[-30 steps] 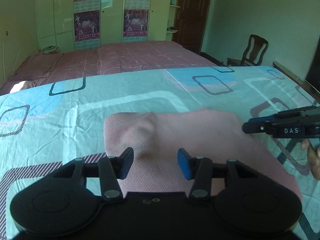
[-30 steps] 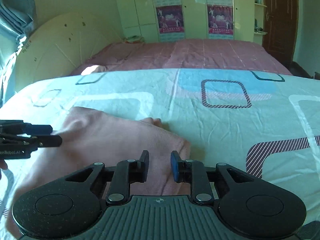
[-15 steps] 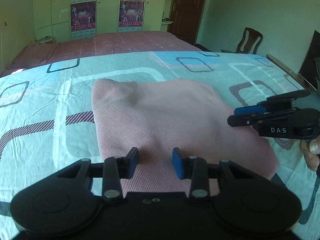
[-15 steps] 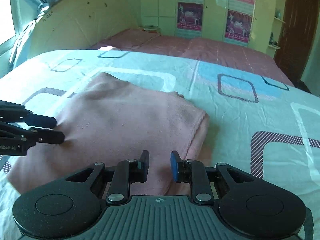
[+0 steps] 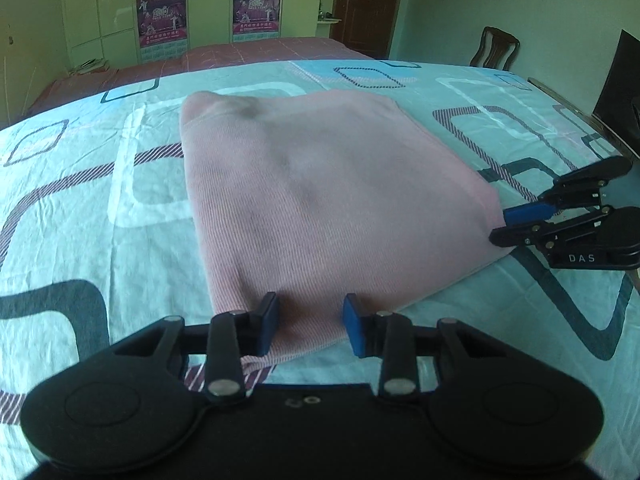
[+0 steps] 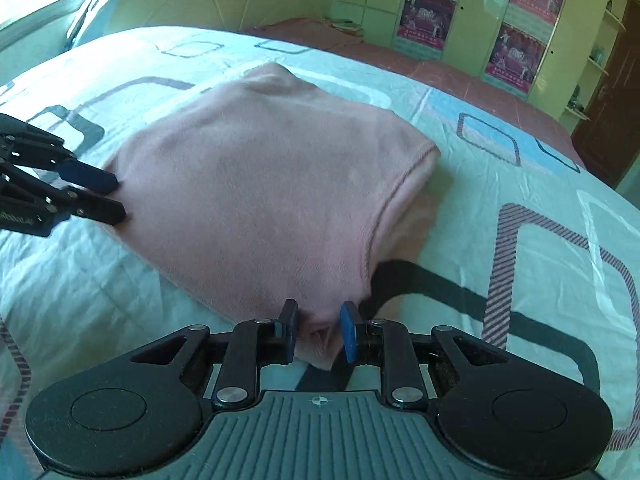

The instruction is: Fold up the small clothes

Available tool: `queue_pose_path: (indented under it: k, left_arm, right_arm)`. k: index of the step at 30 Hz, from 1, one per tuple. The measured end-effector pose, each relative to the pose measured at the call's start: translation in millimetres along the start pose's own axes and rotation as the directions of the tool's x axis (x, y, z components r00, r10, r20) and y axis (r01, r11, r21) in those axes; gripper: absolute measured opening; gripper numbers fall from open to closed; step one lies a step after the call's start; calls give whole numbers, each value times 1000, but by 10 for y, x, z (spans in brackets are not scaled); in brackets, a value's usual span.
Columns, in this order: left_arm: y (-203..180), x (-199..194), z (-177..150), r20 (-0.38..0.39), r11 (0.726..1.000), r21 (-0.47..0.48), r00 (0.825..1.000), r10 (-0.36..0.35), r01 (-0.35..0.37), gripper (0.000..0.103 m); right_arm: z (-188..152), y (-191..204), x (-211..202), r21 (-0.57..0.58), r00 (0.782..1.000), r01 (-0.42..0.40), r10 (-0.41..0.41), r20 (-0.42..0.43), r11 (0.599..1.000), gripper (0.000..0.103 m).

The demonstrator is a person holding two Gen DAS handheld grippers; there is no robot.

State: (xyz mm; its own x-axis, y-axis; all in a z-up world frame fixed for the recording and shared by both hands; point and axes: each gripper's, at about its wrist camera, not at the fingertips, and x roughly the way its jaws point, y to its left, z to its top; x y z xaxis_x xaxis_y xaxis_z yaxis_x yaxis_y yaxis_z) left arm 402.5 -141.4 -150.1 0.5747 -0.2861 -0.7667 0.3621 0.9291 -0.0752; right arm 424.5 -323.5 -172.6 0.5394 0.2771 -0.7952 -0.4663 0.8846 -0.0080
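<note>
A folded pink cloth (image 5: 320, 200) lies flat on the patterned bedsheet (image 5: 80, 200), near the bed's front edge. The left gripper (image 5: 311, 322) sits at the cloth's near left corner, jaws parted, the fabric edge between its fingers without being pinched. The right gripper (image 6: 318, 330) is at the near right corner, jaws also parted around a fold of cloth. A wooden chair (image 5: 496, 50) stands far right by the wall.

Soft cloth on cloth, hard plastic tools.
Pink garment (image 5: 328, 200) fine-ribbed matt knit; bedsheet (image 5: 100, 208) creased printed cotton-like; left gripper (image 5: 311, 322) matt black plastic.
</note>
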Motion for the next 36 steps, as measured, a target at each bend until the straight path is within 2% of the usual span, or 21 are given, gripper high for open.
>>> queue_pose_path:
  k: [3,7,11,13,16,19,20,23,25,27,28,30,31,33,35,36]
  left_arm:
    - [23,18,-17,0,1000,-18,1000,-1,1,34]
    - [-6,19,24,-14,1000,-22,1000,17,-17,34]
    - [-37,15,8,-15,999,-22,999,34,-34,34]
    - [-61,21,11,-16,999,-22,999,44,-44,34]
    - [-85,25,15,-18,998,-21,998,55,-56,34]
    - [-101,24,7,-15,997,-26,998,66,-66,35]
    - [-106,24,4,-14,997,-28,998,68,-69,35]
    - [-122,-10,10,-10,996,-41,996,84,-84,36]
    - [-132,-145,23,45,992,-68,993,111,-108,44]
    - [-117,-298,40,115,985,-99,982,151,-140,79]
    - [-91,-360,67,139,983,-111,977,163,-148,78]
    - [0,-371,129,132,980,-137,977,165,-147,78]
    - [62,-343,165,118,978,-155,980,162,-143,78]
    - [191,-268,246,94,973,-196,986,138,-117,78]
    - [352,-207,318,109,963,-269,992,58,-27,78]
    - [463,-162,344,128,945,-325,992,6,37,78]
  right_arm:
    - [-49,-52,2,69,1000,-13,12,20,998,23]
    - [10,-59,-81,71,999,-9,7,32,997,23]
    - [74,21,-381,57,985,-27,17,169,998,23]
    - [91,60,-400,42,981,-50,42,189,998,23]
    - [99,103,-298,20,987,-43,39,158,999,23]
    - [15,42,-67,24,998,9,-11,57,1000,23]
    - [-23,6,-9,35,999,9,-10,38,999,23]
    - [-85,-130,-5,99,998,-41,36,52,994,23]
    - [-66,-152,-27,92,998,-59,55,43,994,23]
    - [-29,-273,-83,165,993,-118,112,44,979,23]
    - [-20,-371,-124,223,987,-156,145,64,962,24]
    - [-20,-575,-166,328,976,-213,185,116,920,57]
    - [-16,-679,-175,370,969,-239,195,152,898,87]
    - [33,-890,-147,447,952,-302,238,195,842,89]
    - [118,-1094,-40,511,926,-378,304,226,772,88]
    - [149,-1179,19,528,914,-405,326,241,746,88]
